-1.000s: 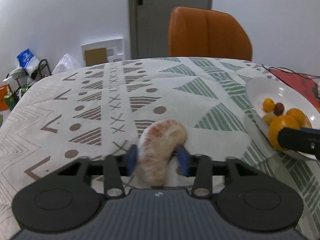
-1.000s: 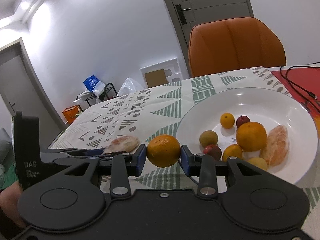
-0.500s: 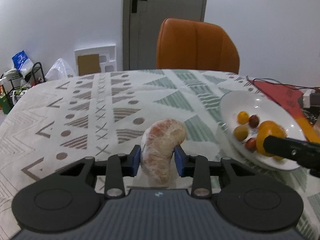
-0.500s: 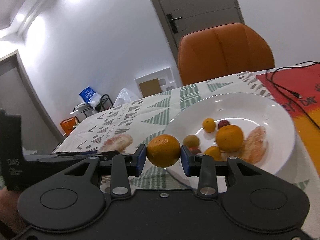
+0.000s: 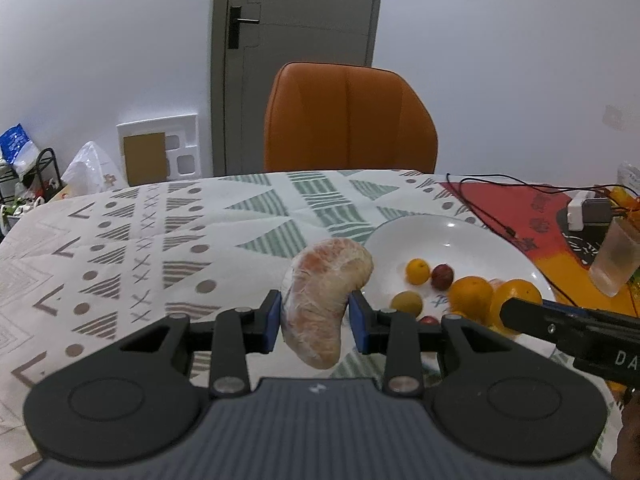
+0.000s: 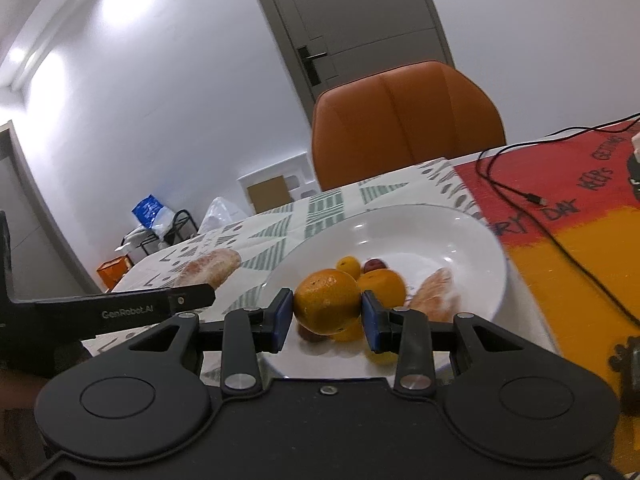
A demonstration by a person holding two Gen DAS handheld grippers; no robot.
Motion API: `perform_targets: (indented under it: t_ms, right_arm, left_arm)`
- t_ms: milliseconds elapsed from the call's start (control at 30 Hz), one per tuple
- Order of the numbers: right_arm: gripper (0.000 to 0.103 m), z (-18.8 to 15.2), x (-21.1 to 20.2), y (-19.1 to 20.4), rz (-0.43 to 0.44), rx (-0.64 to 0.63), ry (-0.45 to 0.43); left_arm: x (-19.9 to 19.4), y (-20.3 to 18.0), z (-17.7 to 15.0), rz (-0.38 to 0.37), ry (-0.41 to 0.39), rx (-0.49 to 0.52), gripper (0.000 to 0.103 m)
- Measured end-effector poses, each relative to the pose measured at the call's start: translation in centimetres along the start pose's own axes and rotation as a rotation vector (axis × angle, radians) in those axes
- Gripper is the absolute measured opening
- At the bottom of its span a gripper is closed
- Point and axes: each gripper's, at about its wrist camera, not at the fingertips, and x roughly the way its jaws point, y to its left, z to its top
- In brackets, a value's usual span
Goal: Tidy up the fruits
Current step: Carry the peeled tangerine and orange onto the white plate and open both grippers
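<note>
On the patterned tablecloth (image 5: pixel 168 216), at the right of the scene, the white plate (image 5: pixel 472 236) is set; several fruits already lie in it, among them an orange (image 5: pixel 470 294), a peeled segment (image 6: pixel 434 292) and small round fruits.

The peeled pomelo segment (image 5: pixel 326 300) is pinched across its middle by the left gripper (image 5: pixel 315 316) and is held clear of the cloth, just left of the plate's near-left rim. It is judged soft, light and easily torn: pressure is best kept low and applied across the thick middle, as at present, not at the thin curled ends.

The mandarin (image 6: pixel 328 306) is clamped at its widest part between the blue pads (image 6: pixel 282 314) of the right gripper (image 6: pixel 326 316), above the near edge of the plate. It is judged firm but rounded and somewhat slippery; a grip across the widest part is appropriate.

Compared with one second ago, the plate is seen closer and more central in both views. The mandarin, formerly left of the plate over the cloth, is now over the plate. Both grips are unchanged.
</note>
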Motion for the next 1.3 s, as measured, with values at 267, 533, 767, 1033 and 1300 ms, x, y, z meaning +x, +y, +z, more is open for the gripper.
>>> perform_targets:
  t_ms: [267, 533, 767, 1033, 1300]
  right_arm:
    - [0.035, 0.7, 0.3, -1.3, -0.038, -0.006, -0.016]
    - [0.035, 1.3, 1.3, -2.6, -0.071, 0.010, -0.019]
    - [0.035, 1.9, 2.2, -3.4, -0.090, 0.019, -0.029]
    - [0.050, 2.0, 2.1, -3.3, -0.084, 0.009, -0.035]
    - [0.054, 1.1, 1.4, -2.8, -0.072, 0.032, -0.019]
  left_arm:
    - [1.2, -1.7, 0.8, -0.018, 0.011, 0.015, 0.034]
    - [2.8, -2.8, 1.5, -0.036, 0.020, 0.010, 0.034]
    - [4.3, -3.5, 2.4, -0.051, 0.027, 0.012, 0.035]
    - [4.8, -3.6, 2.7, -0.075, 0.017, -0.013, 0.038]
    - [3.4, -2.2, 2.1, -0.048, 0.020, -0.042, 0.051]
